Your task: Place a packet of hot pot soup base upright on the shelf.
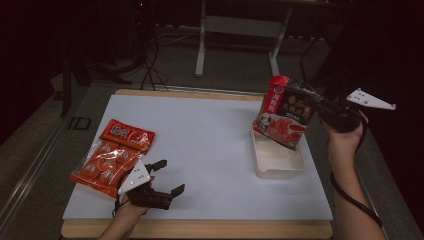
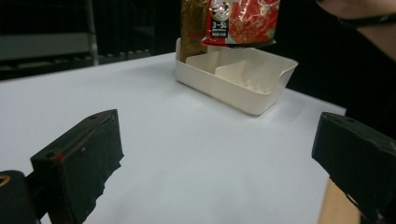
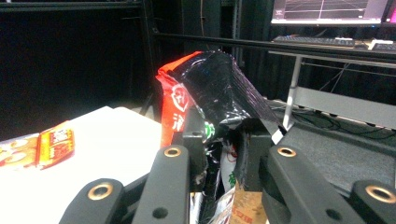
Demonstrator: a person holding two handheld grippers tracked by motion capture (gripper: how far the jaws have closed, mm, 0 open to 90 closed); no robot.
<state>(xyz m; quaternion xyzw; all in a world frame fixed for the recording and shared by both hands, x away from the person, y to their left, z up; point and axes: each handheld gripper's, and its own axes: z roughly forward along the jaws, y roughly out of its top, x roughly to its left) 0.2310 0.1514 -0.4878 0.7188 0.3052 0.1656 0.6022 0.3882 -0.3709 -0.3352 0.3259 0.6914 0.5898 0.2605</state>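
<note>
**Dark packet held above the tray**

The right tongs (image 1: pixel 320 107) were clamped on a red-and-black packet (image 1: pixel 286 114), holding it upright just above the white divided tray (image 1: pixel 278 161) on the desk (image 1: pixel 210 135). The left tongs (image 1: pixel 167 177) stood wide open and empty near the desk's front edge, beside an orange snack bag (image 1: pixel 111 156).

On the table (image 1: pixel 210 145), the snack bag (image 1: pixel 112 156) lies far left, the divided tray (image 1: pixel 277 160) right, the pouch (image 1: pixel 285 112) above it.

Right gripper (image 3: pixel 219 135) clamped on a black-and-red pouch (image 3: pixel 210 88), pouch upright, orange snack packet (image 3: pixel 39 147) lying at the white table's (image 3: pixel 116 140) far edge
</note>
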